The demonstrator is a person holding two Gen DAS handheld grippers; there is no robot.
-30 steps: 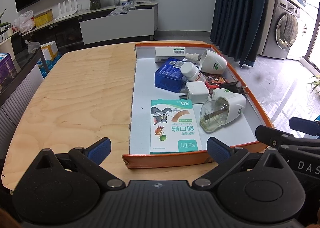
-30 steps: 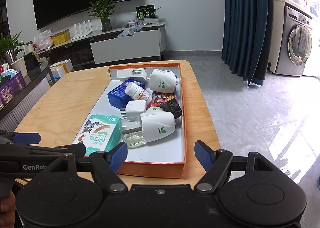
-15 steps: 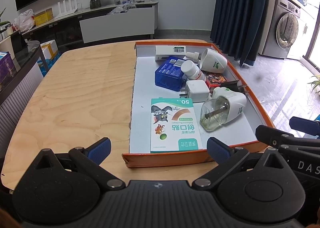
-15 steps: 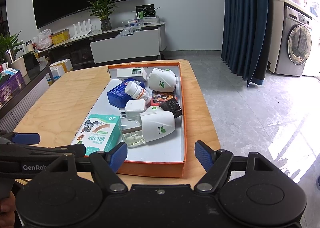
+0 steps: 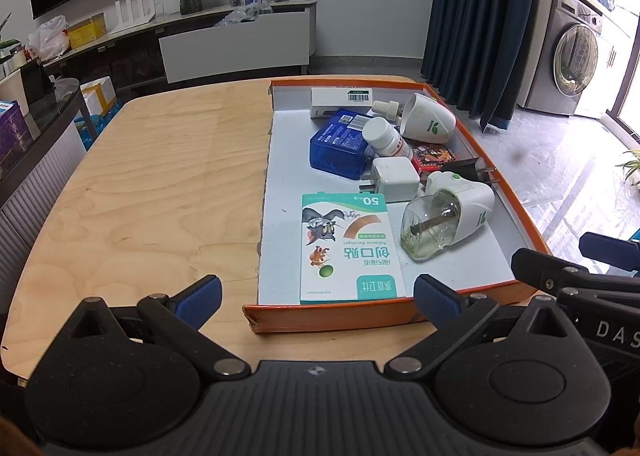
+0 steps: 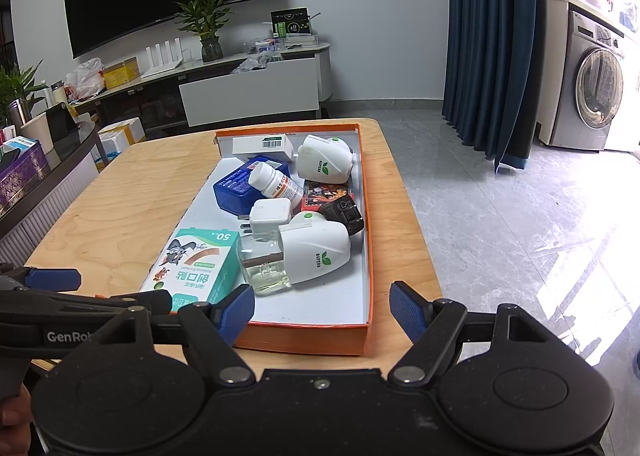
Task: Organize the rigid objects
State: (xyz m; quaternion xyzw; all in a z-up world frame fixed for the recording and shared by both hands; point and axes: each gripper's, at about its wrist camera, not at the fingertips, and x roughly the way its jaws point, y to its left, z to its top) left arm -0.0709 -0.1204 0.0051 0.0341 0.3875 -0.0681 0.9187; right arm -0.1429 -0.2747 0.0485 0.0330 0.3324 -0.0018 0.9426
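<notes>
Hovering short of the orange tray's (image 5: 332, 320) near wall, the left gripper (image 5: 316, 292) and right gripper (image 6: 322, 306) both have their fingers apart and empty. Just inside lie a green plaster box (image 5: 348, 248) and a glass-bottled repellent plug-in (image 6: 296, 252); farther back, chargers, a pill bottle (image 5: 386, 136) and boxes overlap. Pulling one could likely drag neighbours or roll the bottle across the worktop (image 5: 152, 184).
</notes>
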